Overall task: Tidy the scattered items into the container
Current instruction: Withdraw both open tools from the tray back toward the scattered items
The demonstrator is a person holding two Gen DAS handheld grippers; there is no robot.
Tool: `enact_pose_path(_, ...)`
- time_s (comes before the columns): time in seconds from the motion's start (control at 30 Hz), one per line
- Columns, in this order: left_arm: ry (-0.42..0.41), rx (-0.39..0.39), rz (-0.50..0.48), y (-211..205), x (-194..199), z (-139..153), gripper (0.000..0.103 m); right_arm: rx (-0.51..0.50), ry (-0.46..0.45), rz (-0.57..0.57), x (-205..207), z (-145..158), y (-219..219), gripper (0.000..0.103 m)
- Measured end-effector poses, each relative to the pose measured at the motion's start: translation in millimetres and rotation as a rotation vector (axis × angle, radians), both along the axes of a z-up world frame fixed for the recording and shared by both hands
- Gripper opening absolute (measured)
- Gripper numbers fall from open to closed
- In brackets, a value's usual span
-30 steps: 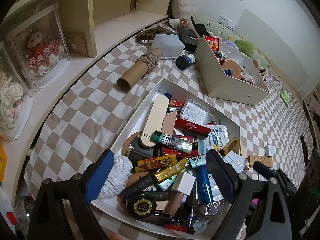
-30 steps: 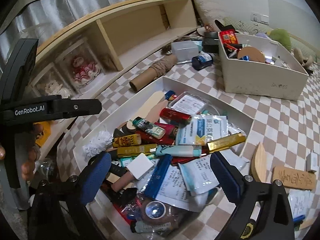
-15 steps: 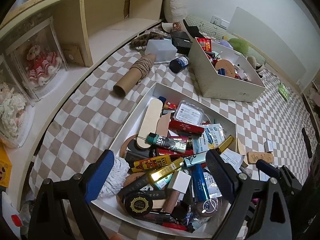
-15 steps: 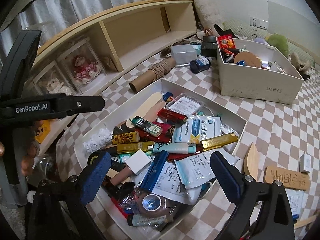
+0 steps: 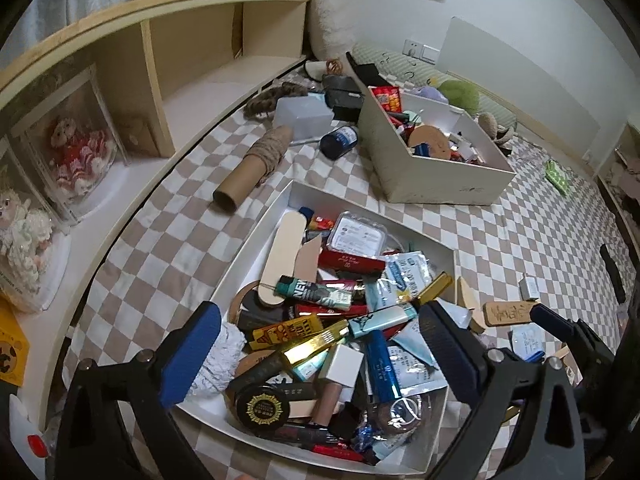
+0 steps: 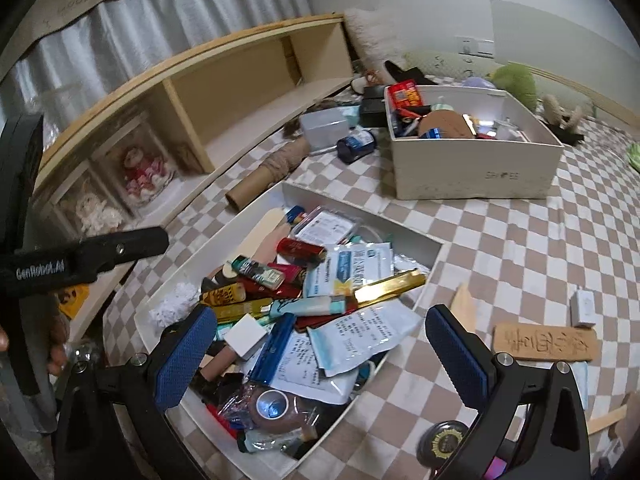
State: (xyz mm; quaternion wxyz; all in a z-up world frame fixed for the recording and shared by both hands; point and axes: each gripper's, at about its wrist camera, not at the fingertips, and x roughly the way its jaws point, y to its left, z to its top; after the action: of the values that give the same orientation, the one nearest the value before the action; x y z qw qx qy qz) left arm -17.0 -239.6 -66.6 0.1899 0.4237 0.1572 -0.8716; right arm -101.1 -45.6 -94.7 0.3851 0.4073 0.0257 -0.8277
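A shallow white tray (image 5: pixel 256 236) (image 6: pixel 420 240) full of tubes, packets and small boxes lies on the checkered cloth. My left gripper (image 5: pixel 320 354) is open and empty, above the tray's near end. My right gripper (image 6: pixel 324 354) is open and empty, above the tray's near right corner. Loose on the cloth to the right lie a carved wooden tag (image 6: pixel 546 343) (image 5: pixel 508 313), a small white box (image 6: pixel 584 307), a wooden wedge (image 6: pixel 464 305) and a round black tin (image 6: pixel 444 442).
A deeper white box (image 5: pixel 440 184) (image 6: pixel 476 168) full of items stands behind the tray. A cardboard tube (image 5: pixel 252 172), a blue jar (image 5: pixel 338 142) and a clear plastic box (image 5: pixel 304 114) lie at the back. A wooden shelf (image 5: pixel 168 80) with boxed dolls runs along the left.
Both grippers have pulled back and up from the tray, so more of the room and shelf shows. Nothing was taken hold of; the items have not moved.
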Motion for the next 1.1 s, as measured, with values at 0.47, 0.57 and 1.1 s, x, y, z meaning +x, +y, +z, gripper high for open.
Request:
enact_pose_path(0.47,0.057,-0.051,-0.089,45,-11,26,0.103,-0.034,0.040,-0.089,-10,27,51,0.103)
enact_pose_path(0.57,0.067,-0.068,-0.107,54,-13,31,0.103,-0.007,0.070,-0.100,-10,31,61,0.103)
enact_pose_path(1.1,0.148,-0.043,-0.179,93,-16,57,0.103,0.023,0.103,-0.203,-19,52,123,0.103)
